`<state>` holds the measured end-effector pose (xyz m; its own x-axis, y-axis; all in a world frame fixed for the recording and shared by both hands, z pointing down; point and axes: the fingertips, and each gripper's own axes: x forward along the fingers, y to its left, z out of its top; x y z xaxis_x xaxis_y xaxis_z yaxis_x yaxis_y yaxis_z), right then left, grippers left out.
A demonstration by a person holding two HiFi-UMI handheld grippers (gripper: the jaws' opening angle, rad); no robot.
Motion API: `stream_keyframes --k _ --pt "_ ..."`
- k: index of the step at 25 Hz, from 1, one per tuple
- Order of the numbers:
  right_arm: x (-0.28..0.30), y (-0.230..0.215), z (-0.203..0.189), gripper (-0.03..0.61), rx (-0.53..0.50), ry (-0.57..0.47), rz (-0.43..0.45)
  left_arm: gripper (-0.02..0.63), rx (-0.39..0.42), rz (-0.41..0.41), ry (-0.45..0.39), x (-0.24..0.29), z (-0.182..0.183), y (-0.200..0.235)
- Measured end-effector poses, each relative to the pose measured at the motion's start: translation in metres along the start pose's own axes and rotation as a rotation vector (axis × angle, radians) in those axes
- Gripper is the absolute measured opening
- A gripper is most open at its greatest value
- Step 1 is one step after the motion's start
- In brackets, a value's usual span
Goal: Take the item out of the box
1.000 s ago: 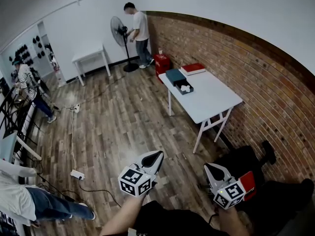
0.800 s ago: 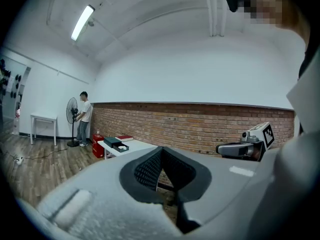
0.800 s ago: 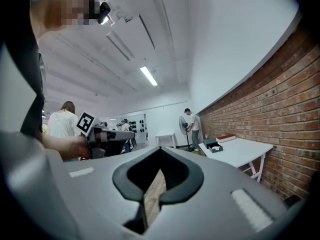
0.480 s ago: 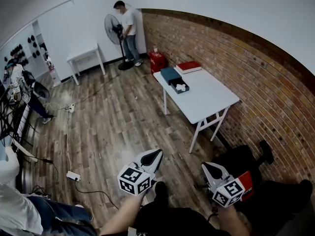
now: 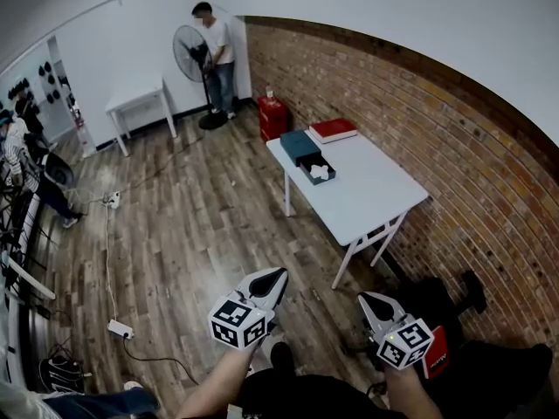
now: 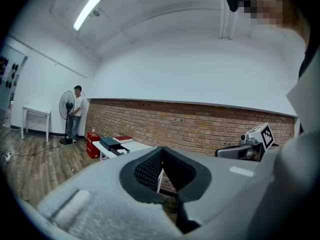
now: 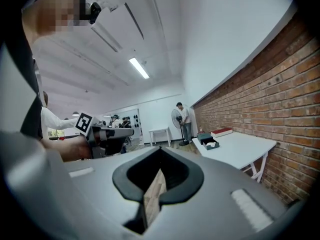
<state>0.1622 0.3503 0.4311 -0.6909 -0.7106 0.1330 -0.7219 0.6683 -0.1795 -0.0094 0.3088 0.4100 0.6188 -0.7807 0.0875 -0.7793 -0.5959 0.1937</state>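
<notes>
On the white table (image 5: pixel 367 195) by the brick wall lies an open dark box (image 5: pixel 321 174) with a white item (image 5: pixel 319 170) inside. Its dark lid (image 5: pixel 300 145) and a red book (image 5: pixel 333 130) lie just beyond it. Both grippers hang low and near me, far short of the table. My left gripper (image 5: pixel 279 275) is shut and holds nothing, and so is my right gripper (image 5: pixel 367 298). The left gripper view shows its closed jaws (image 6: pixel 161 149), with the box (image 6: pixel 120 150) small in the distance. The right gripper view shows closed jaws (image 7: pixel 160 150) and the box (image 7: pixel 210 144) far ahead.
A person (image 5: pixel 212 46) stands by a floor fan (image 5: pixel 188 55) at the far wall. A red container (image 5: pixel 272 117) sits on the floor past the table. A small white table (image 5: pixel 135 99) stands at the back left. A power strip (image 5: pixel 119 328) with cable lies on the wood floor.
The whole view has shifted: the table and box sit a little nearer and lower in the picture. Both grippers keep their place and stay shut.
</notes>
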Motion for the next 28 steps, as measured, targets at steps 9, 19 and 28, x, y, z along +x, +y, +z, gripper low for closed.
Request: stream_keyframes --k 9,19,28 --pt "0.101 -0.037 0.012 0.000 0.030 0.046 0.011 0.000 -0.004 0.002 0.015 0.051 0.023 0.089" --pt "0.195 -0.056 0.025 0.000 0.036 0.066 0.024 0.002 -0.015 0.001 0.028 0.087 0.037 0.172" --pt "0.238 -0.051 0.023 0.000 0.036 0.084 0.037 0.000 0.003 -0.032 0.018 0.101 0.046 0.201"
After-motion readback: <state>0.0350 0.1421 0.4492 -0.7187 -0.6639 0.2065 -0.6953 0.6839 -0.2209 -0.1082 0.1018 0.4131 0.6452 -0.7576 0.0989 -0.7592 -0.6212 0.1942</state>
